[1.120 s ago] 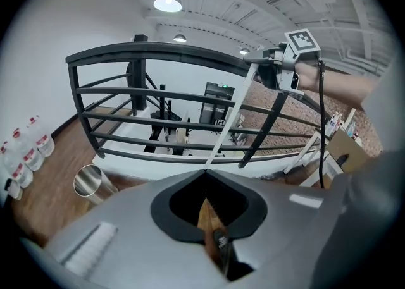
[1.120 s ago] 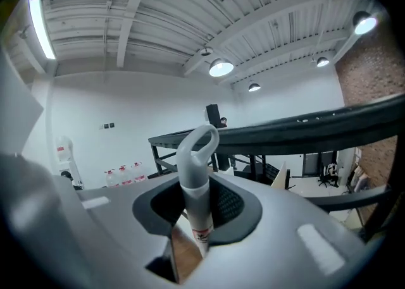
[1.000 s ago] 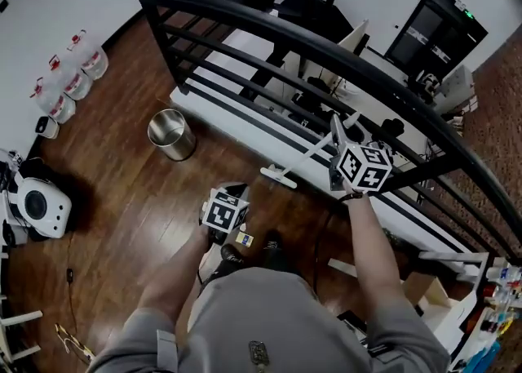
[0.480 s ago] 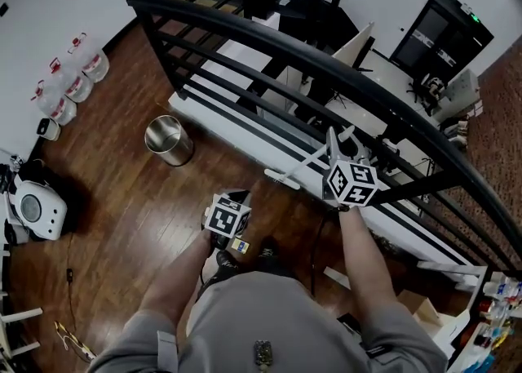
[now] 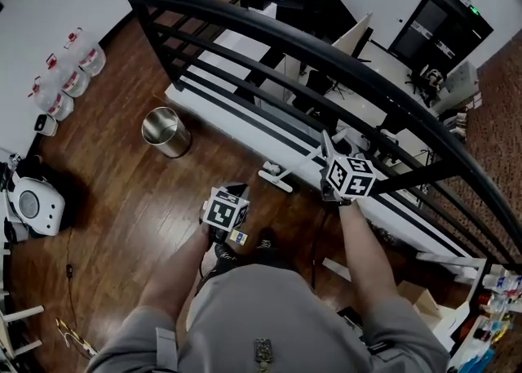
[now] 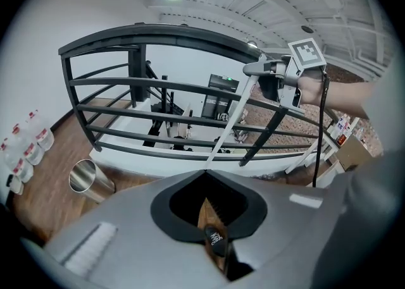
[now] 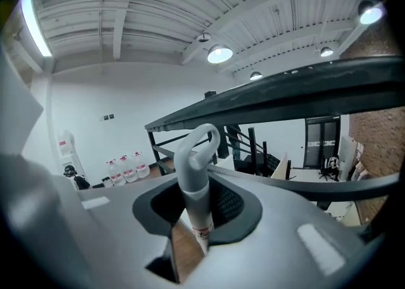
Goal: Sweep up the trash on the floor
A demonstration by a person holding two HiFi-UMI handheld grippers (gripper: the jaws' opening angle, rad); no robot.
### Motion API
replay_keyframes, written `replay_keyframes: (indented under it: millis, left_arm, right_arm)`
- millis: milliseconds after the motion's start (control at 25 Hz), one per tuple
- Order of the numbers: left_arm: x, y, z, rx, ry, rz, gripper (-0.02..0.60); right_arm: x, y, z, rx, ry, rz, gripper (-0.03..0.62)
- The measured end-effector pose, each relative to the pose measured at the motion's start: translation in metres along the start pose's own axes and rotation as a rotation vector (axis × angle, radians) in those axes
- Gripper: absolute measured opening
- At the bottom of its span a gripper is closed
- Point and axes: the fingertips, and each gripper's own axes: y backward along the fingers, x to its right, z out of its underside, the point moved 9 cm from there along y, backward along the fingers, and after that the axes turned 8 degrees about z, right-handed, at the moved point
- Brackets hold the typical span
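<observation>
While the left gripper (image 5: 232,198), low by the person's feet, pinches shut on a thin dark handle (image 6: 216,241), the right gripper (image 5: 330,149), jaws partly apart, clamps the broom (image 5: 295,164) by its looped top, brush end low beside the railing (image 5: 269,33).

The floor (image 5: 122,200) is dark red-brown wood in planks. The railing (image 5: 269,24) is black, the bin (image 5: 165,132) shiny silver. My right tongs (image 7: 197,185) are grey and black; their cube (image 5: 351,175) carries black-and-white squares. The long handle (image 7: 192,167) is pale grey above white.
</observation>
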Motion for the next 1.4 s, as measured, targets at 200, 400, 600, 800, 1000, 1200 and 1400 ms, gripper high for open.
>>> replay_keyframes:
  millis: [200,400,600,800,1000,1200,1400]
  left_arm:
    - [0.005,0.006,0.002,0.015,0.005,-0.006,0.007]
    - [0.002,0.012,0.008,0.020,0.007,-0.028,0.008]
    - [-0.005,0.021,0.014,0.019,0.021,-0.054,0.007]
    - [-0.008,0.022,0.013,0.022,0.027,-0.053,0.007]
    - [-0.009,0.015,0.005,0.020,0.019,-0.041,0.007]
    - [-0.013,0.007,-0.006,0.005,0.012,-0.026,0.008]
    - [-0.019,0.002,-0.007,-0.019,0.015,-0.036,0.007]
  right_arm:
    - [-0.003,0.007,-0.024,0.064,-0.022,-0.007,0.074]
    - [-0.012,0.000,-0.037,0.101,-0.027,-0.020,0.072]
    - [-0.024,-0.005,-0.049,0.134,-0.007,-0.037,0.072]
    - [-0.030,-0.011,-0.060,0.178,0.009,-0.026,0.071]
    - [-0.025,-0.015,-0.070,0.226,0.018,0.002,0.071]
    - [-0.013,-0.024,-0.069,0.240,0.030,0.047,0.071]
    - [0.001,-0.039,-0.053,0.226,0.030,0.079,0.071]
